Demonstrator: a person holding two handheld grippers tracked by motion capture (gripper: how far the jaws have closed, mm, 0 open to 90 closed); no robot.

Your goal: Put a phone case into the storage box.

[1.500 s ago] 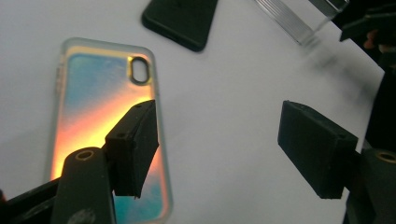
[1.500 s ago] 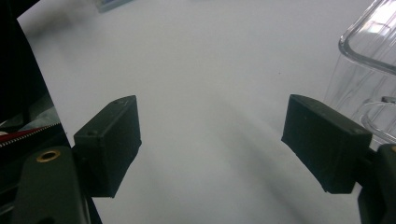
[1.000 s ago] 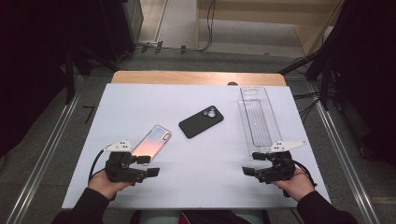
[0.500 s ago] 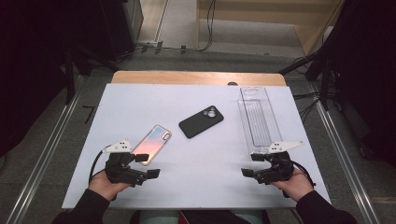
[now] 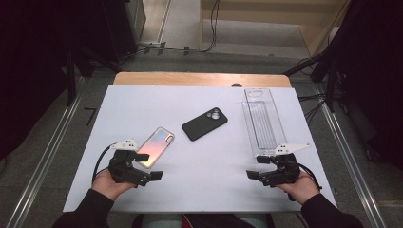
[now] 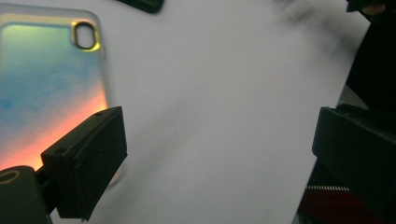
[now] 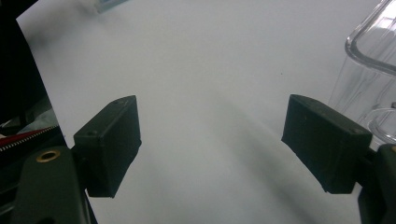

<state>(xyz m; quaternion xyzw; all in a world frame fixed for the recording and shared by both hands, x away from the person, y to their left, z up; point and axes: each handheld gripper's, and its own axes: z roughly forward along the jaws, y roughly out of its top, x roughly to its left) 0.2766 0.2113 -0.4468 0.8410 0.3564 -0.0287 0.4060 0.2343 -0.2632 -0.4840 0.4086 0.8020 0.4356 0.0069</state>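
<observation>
The iridescent phone case (image 5: 156, 147) lies flat on the white table (image 5: 142, 104), its camera cutout at the end away from the person. Just beside its near end sits the left gripper (image 5: 149, 166); its jaws have just been opening and now stand wide apart, with nothing between them but bare tabletop. In the left gripper view the case (image 6: 51, 84) lies behind one jaw, and whether that jaw touches its edge is hard to tell. Near the case's far end lies a black phone case (image 5: 205, 123). Well apart from the iridescent case, toward the table's other side, a clear plastic tray (image 5: 263, 121) lies lengthwise. At the tray's near end the right gripper (image 5: 254, 167) rests, jaws spread and holding nothing.
</observation>
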